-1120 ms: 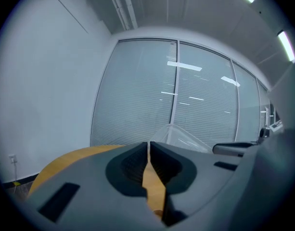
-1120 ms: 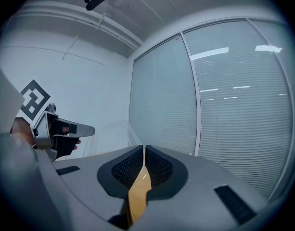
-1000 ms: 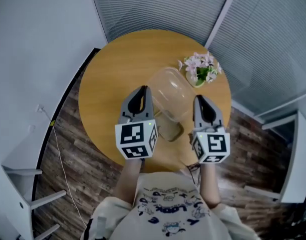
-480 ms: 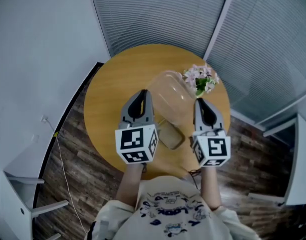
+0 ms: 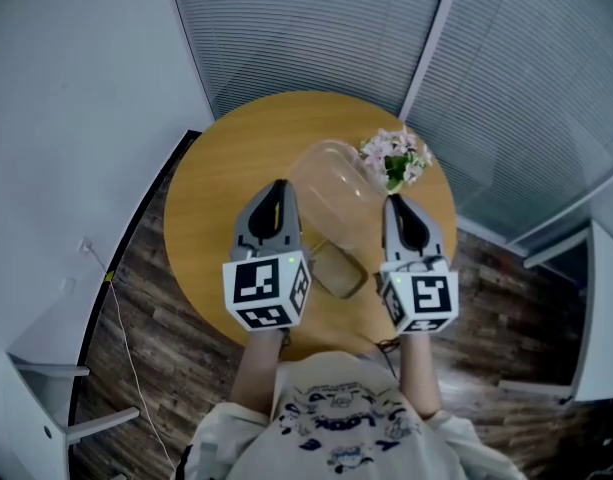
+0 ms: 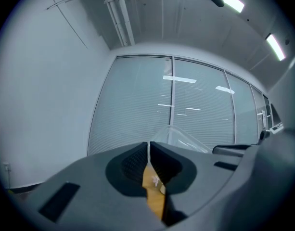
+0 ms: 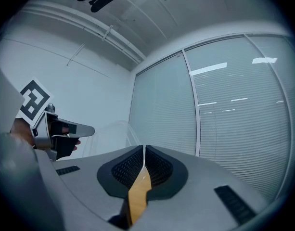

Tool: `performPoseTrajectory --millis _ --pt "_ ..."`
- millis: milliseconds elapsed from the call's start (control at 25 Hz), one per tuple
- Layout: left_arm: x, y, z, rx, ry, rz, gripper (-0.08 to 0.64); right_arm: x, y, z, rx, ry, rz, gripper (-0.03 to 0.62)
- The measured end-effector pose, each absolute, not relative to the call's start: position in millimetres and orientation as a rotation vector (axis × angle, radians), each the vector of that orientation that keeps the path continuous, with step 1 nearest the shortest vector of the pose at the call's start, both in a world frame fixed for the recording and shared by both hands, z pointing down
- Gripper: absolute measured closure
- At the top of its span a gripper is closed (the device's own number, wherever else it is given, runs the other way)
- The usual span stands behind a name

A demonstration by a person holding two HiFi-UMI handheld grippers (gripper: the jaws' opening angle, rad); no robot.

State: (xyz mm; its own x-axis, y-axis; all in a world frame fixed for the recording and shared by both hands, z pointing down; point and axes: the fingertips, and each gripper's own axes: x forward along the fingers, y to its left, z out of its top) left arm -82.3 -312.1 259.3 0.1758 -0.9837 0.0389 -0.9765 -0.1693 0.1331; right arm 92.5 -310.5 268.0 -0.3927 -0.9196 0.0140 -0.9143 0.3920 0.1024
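In glass-walled room [image 5: 316, 28], dome [image 5: 331, 183] on table [image 5: 221, 168]

Overhead and low views, shared table [image 5: 216, 188]

A clear dome [image 5: 334, 183] rests on the tabletop [image 5: 226, 168], right of centre. A small clear tray [image 5: 336, 268] lies flat just beside it, toward the near edge.

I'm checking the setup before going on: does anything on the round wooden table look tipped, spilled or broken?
Nothing stands out. The bunch of pink flowers sits intact on the round wooden table, nothing is spilled, and the clear plastic bag looks whole, held between the shut left tool and right tool.
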Motion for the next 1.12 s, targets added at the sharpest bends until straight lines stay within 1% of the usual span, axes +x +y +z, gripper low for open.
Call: performPoseTrajectory --millis 280,1120 --pt "-81.3 -312.9 260.4 2.317 -1.916 -0.083 0.54 92.4 -307.4 275.1 1.675 -2.521 -0.073 0.575" --pt "-77.3 -321.5 268.2 2.319 -1.889 -0.054 0.541 95.3 -318.5 279.3 1.686 -2.568 -0.081 0.575"
